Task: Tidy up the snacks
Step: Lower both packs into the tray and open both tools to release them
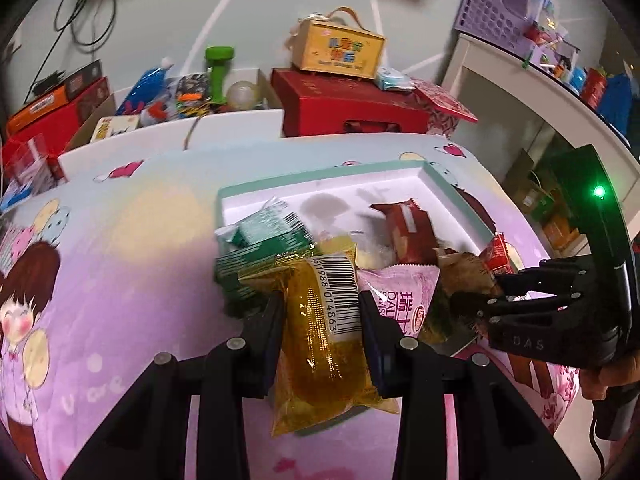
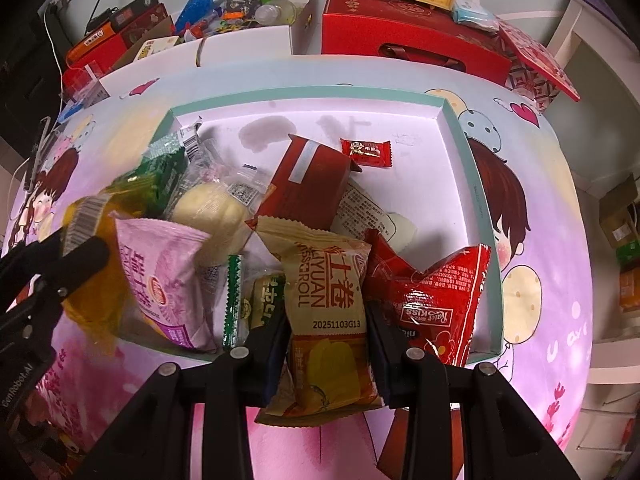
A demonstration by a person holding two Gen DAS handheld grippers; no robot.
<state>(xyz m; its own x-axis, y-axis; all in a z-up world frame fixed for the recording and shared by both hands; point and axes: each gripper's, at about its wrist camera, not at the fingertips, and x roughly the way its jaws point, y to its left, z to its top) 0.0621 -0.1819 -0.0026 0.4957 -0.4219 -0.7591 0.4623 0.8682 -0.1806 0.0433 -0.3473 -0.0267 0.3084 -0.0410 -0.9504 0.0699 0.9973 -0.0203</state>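
Note:
My left gripper [image 1: 322, 312] is shut on a clear yellow snack packet [image 1: 324, 344] with a barcode label, held over the near left corner of the white tray with a teal rim [image 1: 320, 174]. That gripper [image 2: 78, 240] with its yellow packet [image 2: 96, 216] also shows at the left of the right wrist view. My right gripper [image 2: 328, 320] is shut on a beige swiss roll packet [image 2: 324, 304] at the tray's near edge [image 2: 486, 354]. The right gripper [image 1: 476, 304] enters the left wrist view from the right. Several more snacks lie in the tray: a pink packet [image 2: 168, 280], a red packet [image 2: 432, 304], a dark red packet [image 2: 312, 176], green packets [image 1: 256, 240].
The tray rests on a pink cartoon-print cloth [image 1: 120, 280]. Behind it stand a red gift box [image 1: 348, 108] with a yellow box [image 1: 340, 46] on top, and an open cardboard box of toys [image 1: 188, 96]. A white shelf [image 1: 520, 80] stands at the right.

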